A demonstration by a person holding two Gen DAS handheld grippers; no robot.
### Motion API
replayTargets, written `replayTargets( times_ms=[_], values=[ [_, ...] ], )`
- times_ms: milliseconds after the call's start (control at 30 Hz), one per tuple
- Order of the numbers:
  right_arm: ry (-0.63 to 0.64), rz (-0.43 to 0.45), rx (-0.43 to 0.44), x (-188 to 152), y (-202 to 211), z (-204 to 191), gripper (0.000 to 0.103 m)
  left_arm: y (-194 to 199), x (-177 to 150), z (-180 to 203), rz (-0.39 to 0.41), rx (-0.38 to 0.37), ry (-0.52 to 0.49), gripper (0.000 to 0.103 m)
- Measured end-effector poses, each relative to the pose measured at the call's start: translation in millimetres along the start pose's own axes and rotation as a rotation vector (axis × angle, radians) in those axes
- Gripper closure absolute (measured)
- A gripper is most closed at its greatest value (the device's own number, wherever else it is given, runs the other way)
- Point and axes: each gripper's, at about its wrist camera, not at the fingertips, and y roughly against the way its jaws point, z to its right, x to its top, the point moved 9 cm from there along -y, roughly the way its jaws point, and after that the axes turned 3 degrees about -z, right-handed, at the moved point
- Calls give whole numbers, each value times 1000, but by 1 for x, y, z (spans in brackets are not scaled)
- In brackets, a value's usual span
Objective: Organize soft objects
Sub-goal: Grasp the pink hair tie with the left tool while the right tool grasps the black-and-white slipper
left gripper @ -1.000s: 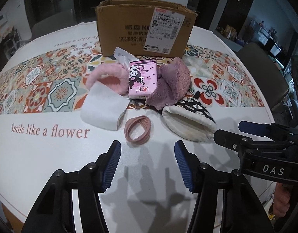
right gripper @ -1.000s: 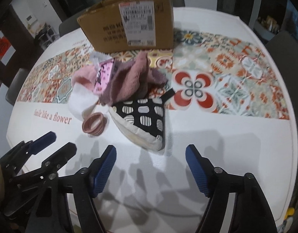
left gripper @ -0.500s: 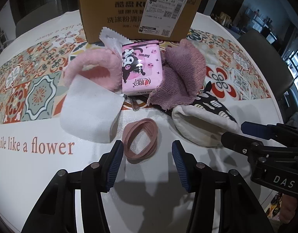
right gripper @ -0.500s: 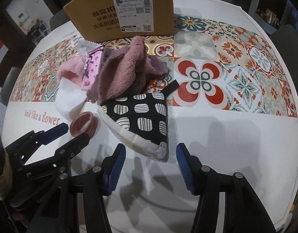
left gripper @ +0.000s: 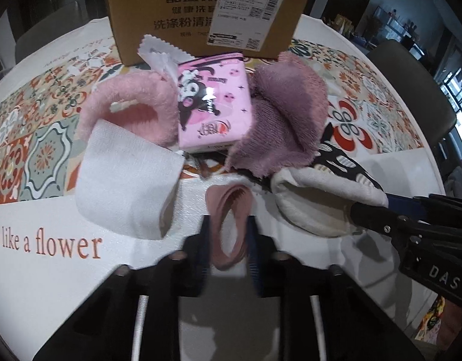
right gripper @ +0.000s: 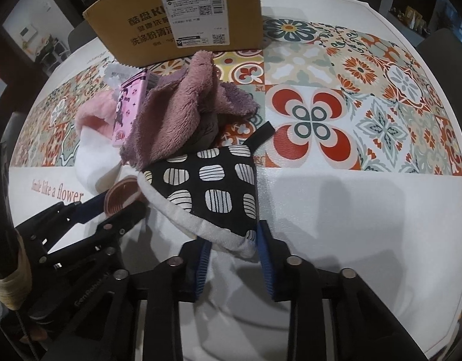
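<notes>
A pink hair tie (left gripper: 229, 225) lies on the white part of the table (left gripper: 65, 285), at about six o'clock from the heap of soft things. The left gripper (left gripper: 227, 243) is closing on it: its blue pads stand on either side of the loop, which is squeezed into a narrow oval between them, so it is grasping the hair tie.

At three o'clock from the hair tie lies a black-and-white patterned oven mitt (right gripper: 212, 186) with a white cuff. The right gripper (right gripper: 234, 255) is closing over the near corner of that cuff; the cuff sits between the blue pads, and the left pad looks to touch the fabric, though I cannot tell whether the right pad presses yet.

At twelve o'clock from the mitt a crumpled mauve towel (left gripper: 285, 120) is piled, partly over the mitt's far end. Just beside it at nine o'clock a pink tissue pack (left gripper: 212, 111) with a cartoon print leans tilted. Further at nine o'clock is a fluffy pink headband (left gripper: 128, 105), and in front of it a folded white cloth (left gripper: 125, 186), which overlaps the headband's near edge. A small white sachet (left gripper: 155, 54) with a zigzag edge pokes up behind the tissue pack.

At twelve o'clock from the whole heap stands a cardboard box (left gripper: 170, 15) with a shipping label, on the patterned tile band of the table.
</notes>
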Motion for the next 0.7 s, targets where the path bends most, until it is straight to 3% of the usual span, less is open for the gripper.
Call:
replayTargets(
  times_ms=[100,300,700],
  values=[
    [5,9,6,0,2,0,82,3,-3,5,1,-26,-6,94],
    [14,32,26,-3,11,-4,88,22,-5,10,42,-26,-15,95],
    [32,162,12,-6,62,-7,89,80,7,24,174,-9,-77,95]
  ],
)
